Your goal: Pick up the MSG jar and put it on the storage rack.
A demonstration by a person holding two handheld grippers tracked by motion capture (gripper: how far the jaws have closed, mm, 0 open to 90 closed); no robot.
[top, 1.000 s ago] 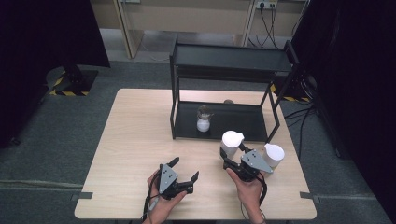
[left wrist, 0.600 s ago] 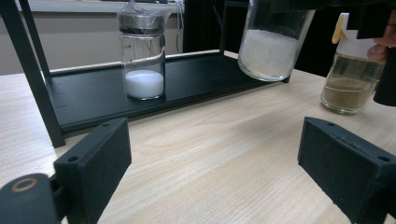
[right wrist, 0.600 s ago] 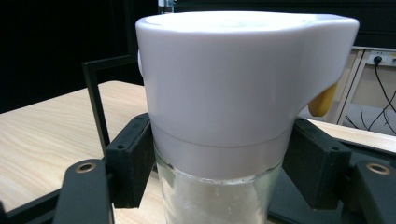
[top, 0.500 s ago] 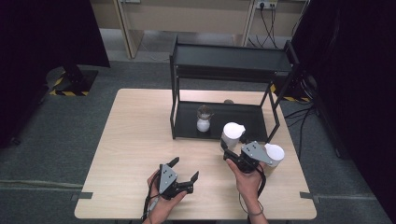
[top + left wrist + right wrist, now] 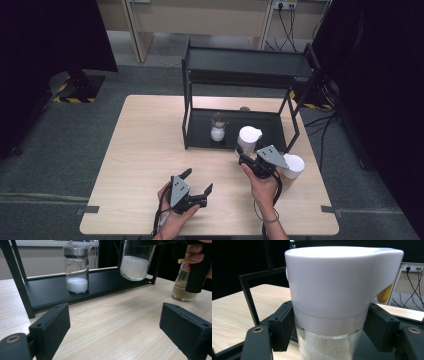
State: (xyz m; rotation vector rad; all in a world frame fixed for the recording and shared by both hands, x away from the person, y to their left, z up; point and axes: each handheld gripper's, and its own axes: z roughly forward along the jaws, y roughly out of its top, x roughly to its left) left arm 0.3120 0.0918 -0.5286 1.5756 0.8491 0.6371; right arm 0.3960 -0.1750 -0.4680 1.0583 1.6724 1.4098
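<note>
Nearest the table's front edge, the left claw (image 5: 199,182) is held low over the table (image 5: 140,150) in a hand (image 5: 172,220); its jaws are spread wide and nothing is gripped between them.

A little farther in and to the right, the right claw (image 5: 242,156) is closed on a white-lidded glass jar (image 5: 248,140); the jaws are pressed against the glass just under the lid. In the left gripper view the jar (image 5: 136,261) is seen lifted clear of the table, tilted slightly, with white powder inside, at the front edge of the rack's lower shelf (image 5: 270,127).

Just right of that hand, a second white-lidded jar (image 5: 293,166) is stood on the table; brownish powder is seen in it.

Farther back, a jar with a foil-covered top (image 5: 217,127) and white powder is stood upright on the lower shelf of the black rack (image 5: 247,62).
</note>
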